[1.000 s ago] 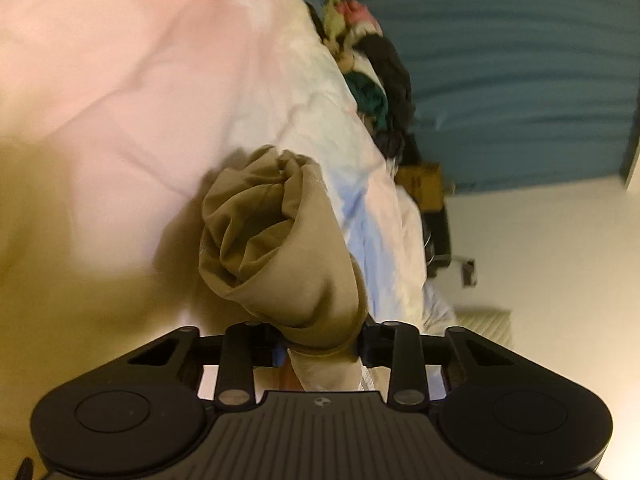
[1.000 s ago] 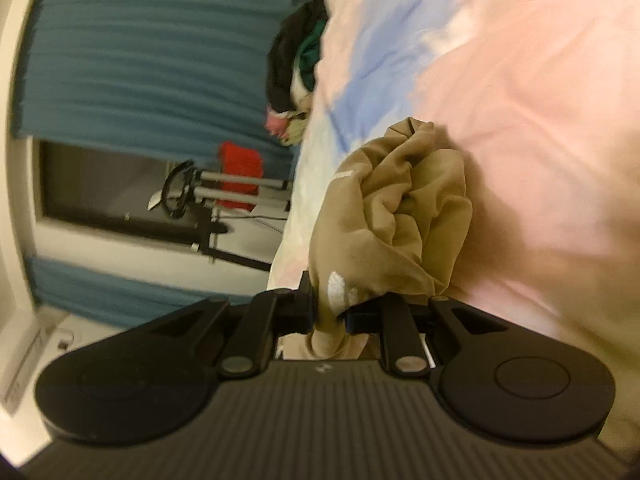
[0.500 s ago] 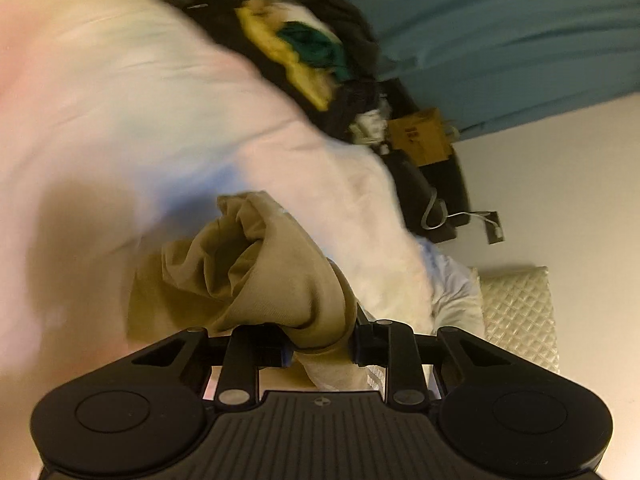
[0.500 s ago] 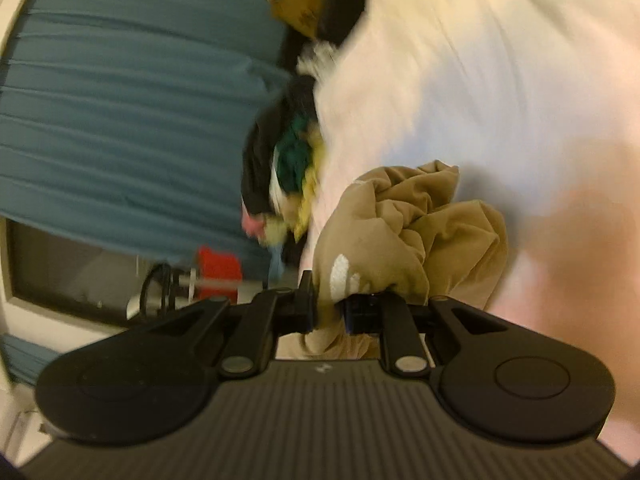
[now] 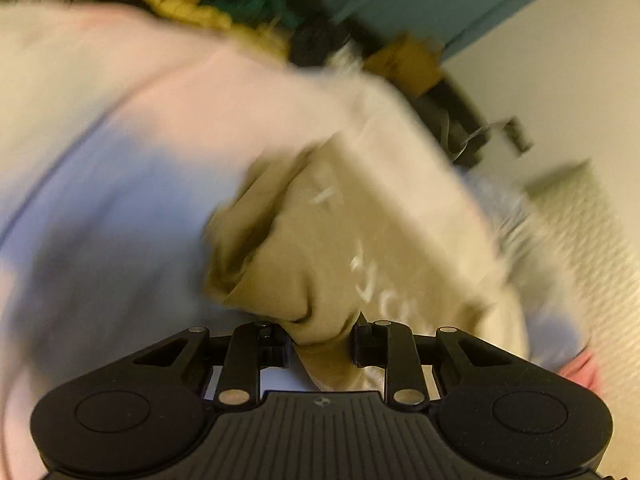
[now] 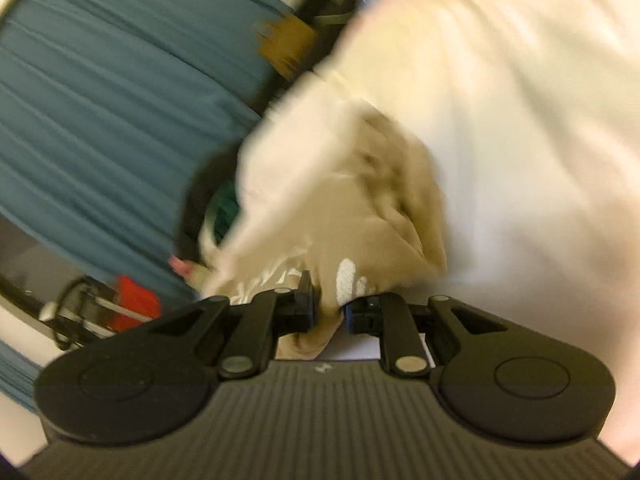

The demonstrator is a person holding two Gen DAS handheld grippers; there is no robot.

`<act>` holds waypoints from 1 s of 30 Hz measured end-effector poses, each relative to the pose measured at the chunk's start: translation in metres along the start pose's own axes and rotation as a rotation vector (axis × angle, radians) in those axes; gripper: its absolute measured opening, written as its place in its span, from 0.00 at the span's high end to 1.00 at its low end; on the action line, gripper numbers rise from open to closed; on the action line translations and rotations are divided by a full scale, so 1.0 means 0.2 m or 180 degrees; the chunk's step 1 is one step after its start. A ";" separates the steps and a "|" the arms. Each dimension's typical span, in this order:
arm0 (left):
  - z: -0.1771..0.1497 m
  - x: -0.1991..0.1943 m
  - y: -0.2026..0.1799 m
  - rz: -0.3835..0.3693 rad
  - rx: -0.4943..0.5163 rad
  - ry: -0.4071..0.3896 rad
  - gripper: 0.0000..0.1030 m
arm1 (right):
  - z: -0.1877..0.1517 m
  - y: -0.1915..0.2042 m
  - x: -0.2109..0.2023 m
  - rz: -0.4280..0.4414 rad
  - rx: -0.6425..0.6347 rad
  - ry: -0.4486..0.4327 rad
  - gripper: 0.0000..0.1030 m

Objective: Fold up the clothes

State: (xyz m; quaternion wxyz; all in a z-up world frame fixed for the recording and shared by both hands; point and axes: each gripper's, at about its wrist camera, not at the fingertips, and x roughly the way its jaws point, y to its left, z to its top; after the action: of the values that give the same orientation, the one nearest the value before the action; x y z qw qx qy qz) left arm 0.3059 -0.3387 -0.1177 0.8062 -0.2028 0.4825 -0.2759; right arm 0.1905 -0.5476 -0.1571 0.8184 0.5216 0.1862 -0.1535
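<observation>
A tan garment [image 5: 320,264] with white printed lettering is bunched in front of my left gripper [image 5: 320,338], which is shut on a fold of it. The same tan garment [image 6: 352,220] shows in the right wrist view, where my right gripper [image 6: 328,308] is shut on another part of it. The cloth stretches out flatter between the two grips, over a bed with a pale pink and blue sheet [image 5: 120,140]. Both views are blurred by motion.
A heap of dark, yellow and green clothes [image 5: 240,4] lies at the far end of the bed. A blue curtain [image 6: 100,100], a brown box [image 5: 404,60], a quilted pillow [image 5: 600,248] and a red object [image 6: 134,304] surround it.
Both grippers have swung with the tan garment, still held. The bunched cloth has spread wider, showing its white lettering, and the clothes heap and curtain have shifted in view.
</observation>
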 end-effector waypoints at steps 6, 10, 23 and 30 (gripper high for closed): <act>-0.11 -0.07 -0.01 0.0251 0.0525 -0.0091 0.54 | -0.08 -0.03 0.01 -0.0197 -0.0045 0.0146 0.78; -0.11 -0.21 -0.09 0.0478 0.0768 -0.0126 0.38 | -0.09 0.09 -0.14 -0.0501 -0.0222 0.0280 0.74; -0.32 -1.39 -0.46 0.0335 0.1489 -0.0863 0.18 | -0.18 0.71 -1.02 -0.0138 -0.1469 -0.0111 0.74; -0.59 -1.96 -0.57 0.0331 0.1912 -0.1290 0.05 | -0.37 0.91 -1.51 0.0050 -0.2022 -0.0520 0.43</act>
State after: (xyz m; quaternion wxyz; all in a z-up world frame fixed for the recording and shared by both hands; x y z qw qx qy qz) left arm 0.0224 -0.1827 0.1568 0.9220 0.0173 0.2201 -0.3181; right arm -0.0060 -0.3878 0.0989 0.9535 0.2276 0.1545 -0.1228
